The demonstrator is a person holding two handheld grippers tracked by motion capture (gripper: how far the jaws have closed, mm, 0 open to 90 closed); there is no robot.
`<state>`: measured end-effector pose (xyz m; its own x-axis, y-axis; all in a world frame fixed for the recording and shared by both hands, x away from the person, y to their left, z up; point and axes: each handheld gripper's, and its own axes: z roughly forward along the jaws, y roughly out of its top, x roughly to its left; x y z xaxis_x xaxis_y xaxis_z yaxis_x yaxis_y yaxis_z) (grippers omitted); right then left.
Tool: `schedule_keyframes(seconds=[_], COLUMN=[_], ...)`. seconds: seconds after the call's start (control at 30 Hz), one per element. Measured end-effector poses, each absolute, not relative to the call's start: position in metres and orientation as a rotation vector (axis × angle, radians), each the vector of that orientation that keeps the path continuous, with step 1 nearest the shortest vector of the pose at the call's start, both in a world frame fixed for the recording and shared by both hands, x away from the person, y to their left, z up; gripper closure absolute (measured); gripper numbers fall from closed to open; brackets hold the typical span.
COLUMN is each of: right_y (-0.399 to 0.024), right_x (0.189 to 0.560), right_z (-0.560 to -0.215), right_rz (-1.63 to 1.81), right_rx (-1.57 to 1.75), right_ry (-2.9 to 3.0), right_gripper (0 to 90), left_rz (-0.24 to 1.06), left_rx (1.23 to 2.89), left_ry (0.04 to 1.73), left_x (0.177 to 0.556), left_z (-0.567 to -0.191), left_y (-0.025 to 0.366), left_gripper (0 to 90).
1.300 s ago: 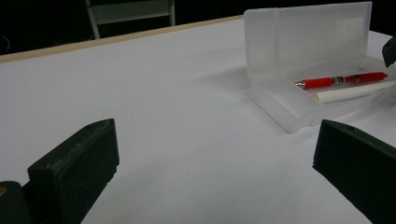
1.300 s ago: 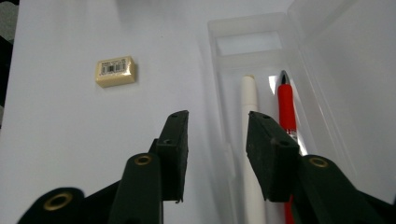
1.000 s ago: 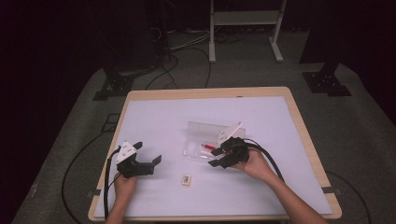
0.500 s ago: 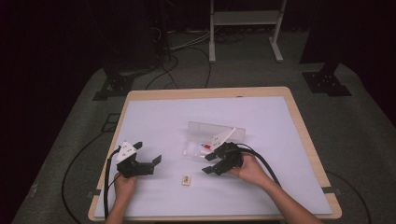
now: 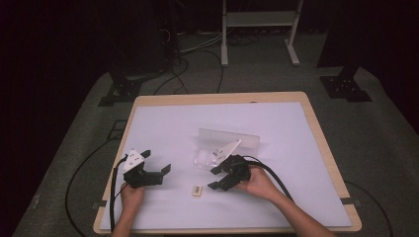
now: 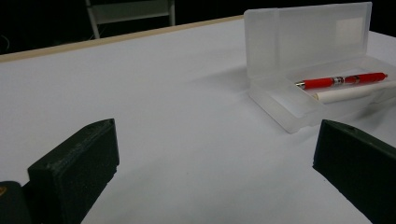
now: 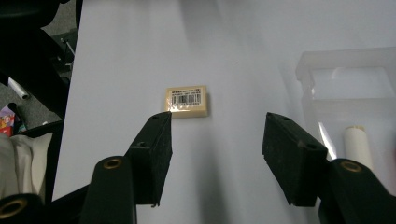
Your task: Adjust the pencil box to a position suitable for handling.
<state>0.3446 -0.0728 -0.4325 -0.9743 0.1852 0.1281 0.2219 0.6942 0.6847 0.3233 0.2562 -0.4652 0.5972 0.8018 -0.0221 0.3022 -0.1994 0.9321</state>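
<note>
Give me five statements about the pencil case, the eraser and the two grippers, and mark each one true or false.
1. The clear pencil case stands open, lid up. True.
2. A red pen lies inside the case. True.
3. The eraser is clamped between the right gripper's jaws. False: it lies on the table just ahead of the open jaws, untouched; they have just been opening, with nothing between them.
4. The left gripper holds the red pen. False: its jaws stand wide apart and empty, short of the case.
5. The eraser carries a barcode label on top. True.
</note>
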Motion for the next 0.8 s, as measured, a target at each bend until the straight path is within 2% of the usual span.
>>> schedule_keyframes(seconds=[0.8], right_y=[-0.048], right_x=[0.334], right_z=[-0.442], right_rz=[-1.145], right_rx=[-0.276], right_ry=[-2.845], right_gripper=[40.1], left_rz=[0.59], left_rx=[1.77], left_ry=[0.903], left_x=[0.323], left_z=[-0.465], left_y=[0.256], left_gripper=[0.0])
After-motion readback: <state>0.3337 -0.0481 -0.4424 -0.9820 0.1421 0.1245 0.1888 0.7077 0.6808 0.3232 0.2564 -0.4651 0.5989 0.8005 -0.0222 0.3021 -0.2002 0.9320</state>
